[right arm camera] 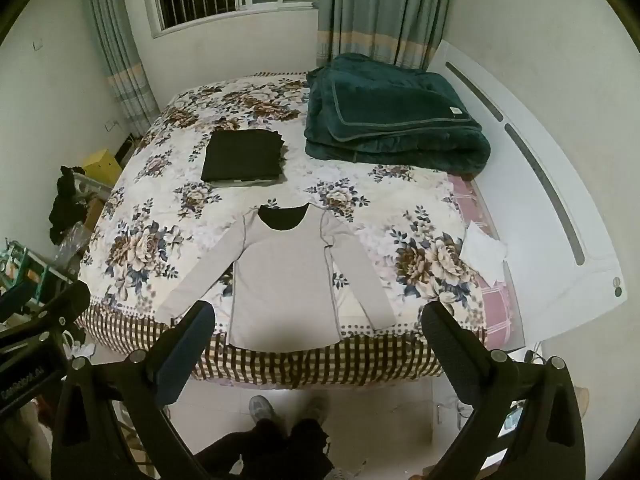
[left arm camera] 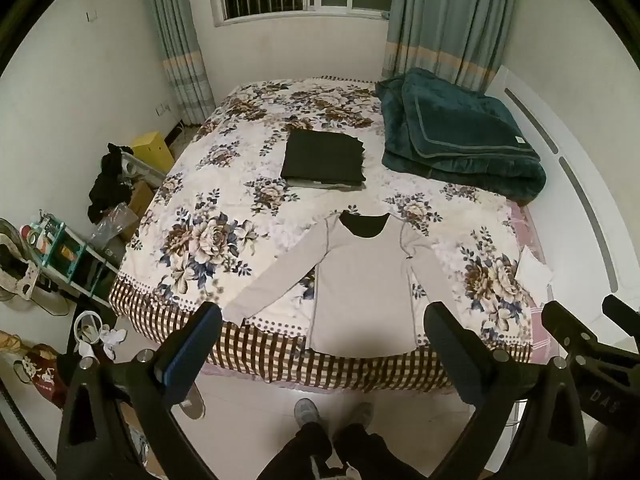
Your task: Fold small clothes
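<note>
A light grey long-sleeved shirt lies flat on the flowered bed, sleeves spread, hem at the near edge; it also shows in the right wrist view. A folded black garment lies farther back on the bed, also in the right wrist view. My left gripper is open and empty, held above the floor in front of the bed, short of the shirt's hem. My right gripper is open and empty at a like height. The right gripper's frame shows at the right of the left wrist view.
A folded teal blanket lies at the bed's back right. White cloths lie at the right edge by the white headboard. Boxes, a rack and shoes crowd the floor at left. The person's feet stand before the bed.
</note>
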`<act>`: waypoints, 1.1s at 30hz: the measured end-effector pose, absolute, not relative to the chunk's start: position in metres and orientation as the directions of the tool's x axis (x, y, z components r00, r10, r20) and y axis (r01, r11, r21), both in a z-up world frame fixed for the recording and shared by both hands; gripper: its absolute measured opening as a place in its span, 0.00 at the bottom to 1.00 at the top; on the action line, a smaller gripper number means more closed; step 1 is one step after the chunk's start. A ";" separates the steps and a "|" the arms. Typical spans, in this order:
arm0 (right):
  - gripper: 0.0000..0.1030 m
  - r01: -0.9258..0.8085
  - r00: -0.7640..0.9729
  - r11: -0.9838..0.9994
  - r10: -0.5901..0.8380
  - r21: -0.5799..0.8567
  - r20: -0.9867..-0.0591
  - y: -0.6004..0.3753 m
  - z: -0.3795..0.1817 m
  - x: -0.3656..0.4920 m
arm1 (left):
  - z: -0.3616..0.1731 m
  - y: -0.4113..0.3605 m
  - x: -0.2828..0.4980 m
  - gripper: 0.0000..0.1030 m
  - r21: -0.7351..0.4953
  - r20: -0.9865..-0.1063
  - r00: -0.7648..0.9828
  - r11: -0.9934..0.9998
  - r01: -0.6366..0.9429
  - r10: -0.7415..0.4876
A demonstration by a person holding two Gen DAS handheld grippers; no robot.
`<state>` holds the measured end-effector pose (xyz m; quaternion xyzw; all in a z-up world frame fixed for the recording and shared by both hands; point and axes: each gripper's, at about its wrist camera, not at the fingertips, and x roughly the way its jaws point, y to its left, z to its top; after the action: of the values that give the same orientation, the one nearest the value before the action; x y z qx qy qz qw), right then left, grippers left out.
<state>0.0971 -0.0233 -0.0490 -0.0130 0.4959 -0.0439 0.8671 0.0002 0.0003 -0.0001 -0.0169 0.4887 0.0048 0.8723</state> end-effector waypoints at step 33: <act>1.00 0.062 0.515 0.997 -0.067 -0.041 -0.855 -0.024 -0.044 0.099 | 0.005 -0.004 0.010 1.00 -0.014 -0.844 0.536 1.000 -0.021 0.000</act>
<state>0.0993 -0.0244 -0.0437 -0.0026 0.4913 -0.0369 0.8702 0.0102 -0.0042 0.0054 -0.0112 0.4816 0.0060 0.8763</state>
